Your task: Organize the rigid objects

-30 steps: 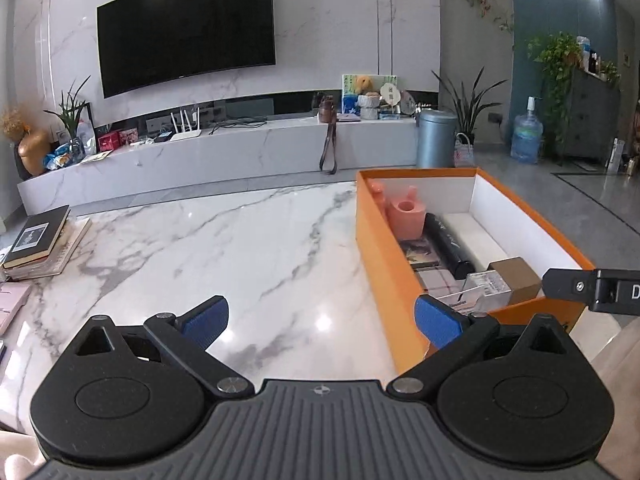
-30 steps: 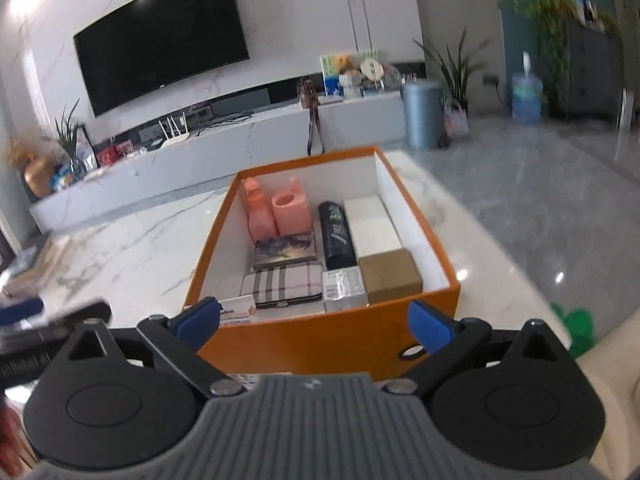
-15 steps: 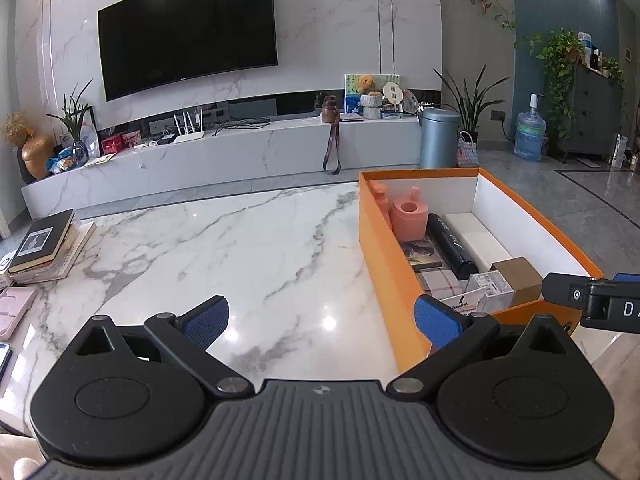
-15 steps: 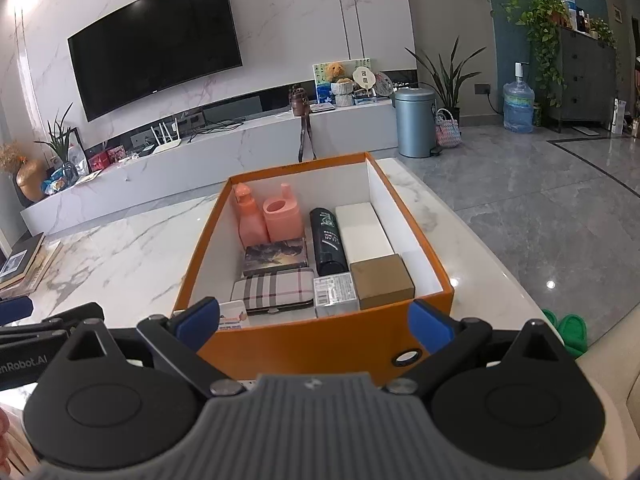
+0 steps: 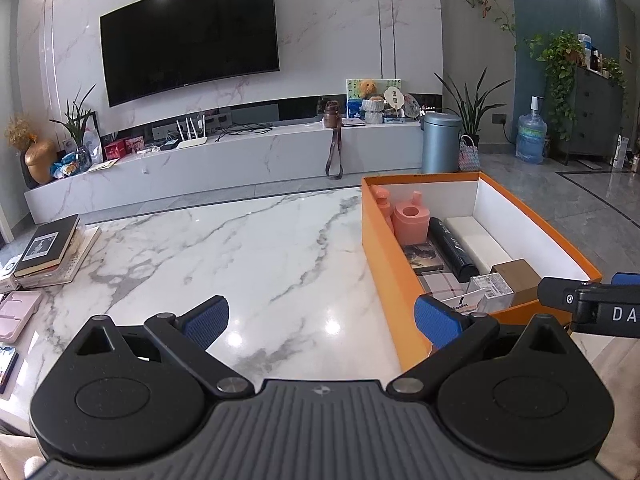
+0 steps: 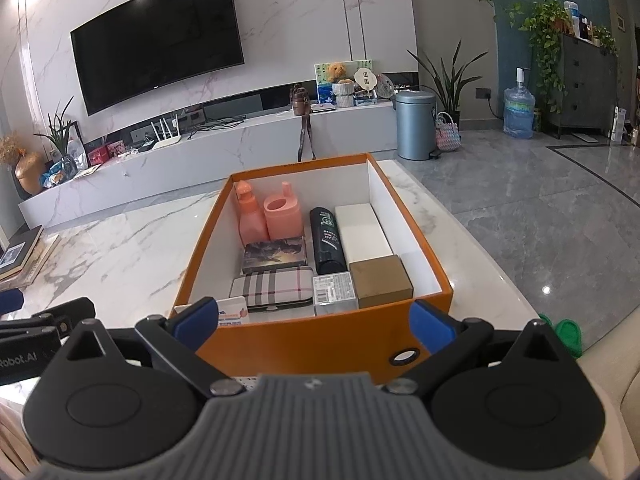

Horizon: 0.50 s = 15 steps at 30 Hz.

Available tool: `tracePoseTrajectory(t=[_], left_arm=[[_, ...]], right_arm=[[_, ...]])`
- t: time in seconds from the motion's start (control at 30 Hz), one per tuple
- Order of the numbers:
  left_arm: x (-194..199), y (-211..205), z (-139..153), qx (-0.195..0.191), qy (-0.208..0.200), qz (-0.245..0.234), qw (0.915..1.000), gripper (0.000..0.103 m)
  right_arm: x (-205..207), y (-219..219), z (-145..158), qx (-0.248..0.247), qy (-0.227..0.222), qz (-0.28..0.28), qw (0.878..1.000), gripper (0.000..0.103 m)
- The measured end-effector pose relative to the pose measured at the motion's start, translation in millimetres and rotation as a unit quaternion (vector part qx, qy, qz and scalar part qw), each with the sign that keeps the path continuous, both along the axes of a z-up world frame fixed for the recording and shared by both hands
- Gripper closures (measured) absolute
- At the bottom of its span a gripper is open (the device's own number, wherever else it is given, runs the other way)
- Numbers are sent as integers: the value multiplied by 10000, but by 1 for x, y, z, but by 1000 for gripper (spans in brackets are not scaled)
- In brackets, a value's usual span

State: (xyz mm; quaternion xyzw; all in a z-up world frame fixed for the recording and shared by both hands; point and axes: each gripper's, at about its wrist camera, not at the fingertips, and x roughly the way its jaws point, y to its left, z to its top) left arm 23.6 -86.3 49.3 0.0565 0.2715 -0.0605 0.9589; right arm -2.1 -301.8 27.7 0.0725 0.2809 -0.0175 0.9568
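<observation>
With both tools held back at the near edge of the marble tabletop [image 5: 256, 256], we have nothing in either one: left tool [image 5: 322, 318] is spread wide over bare marble, blue pads [image 5: 208, 322] well apart, right tool [image 6: 314, 320] equally released, fingers straddling the near wall of the orange box [image 6: 304, 340] without touching it as far as we can tell. Box sits on the right part of the tabletop, open top, white inside. We see its contents packed flat on the floor: pink bottle [image 6: 250, 218] and pink cup-shaped holder [image 6: 282, 218] upright at the far left corner, touching each other; dark printed card box [image 6: 276, 254] just in front of them; plaid case [image 6: 276, 290] nearer still; small white carton with red print [image 6: 232, 312] at the near left corner, partly behind the left pad. Black cylinder [image 6: 328, 240] lies lengthwise in the middle, white rectangular box [image 6: 362, 234] beside it on the right, brown cardboard box [image 6: 380, 280] in front of that, clear labelled box [image 6: 334, 288] between plaid case and brown box. Strip along the right wall is bare. Left of the tabletop: stack of books [image 5: 52, 248], pink case [image 5: 16, 312] near it. Left wrist view catches the right tool's finger at its right edge. TV [image 5: 188, 36] on the far wall.
</observation>
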Motion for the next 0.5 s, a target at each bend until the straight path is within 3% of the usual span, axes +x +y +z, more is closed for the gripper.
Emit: tracePoseTrajectory(t=[0.5], left_arm=[[2,2,1,59,-87,-4,9999,0]], right_arm=[[0,2,1,-60,10,-4,10000,2]])
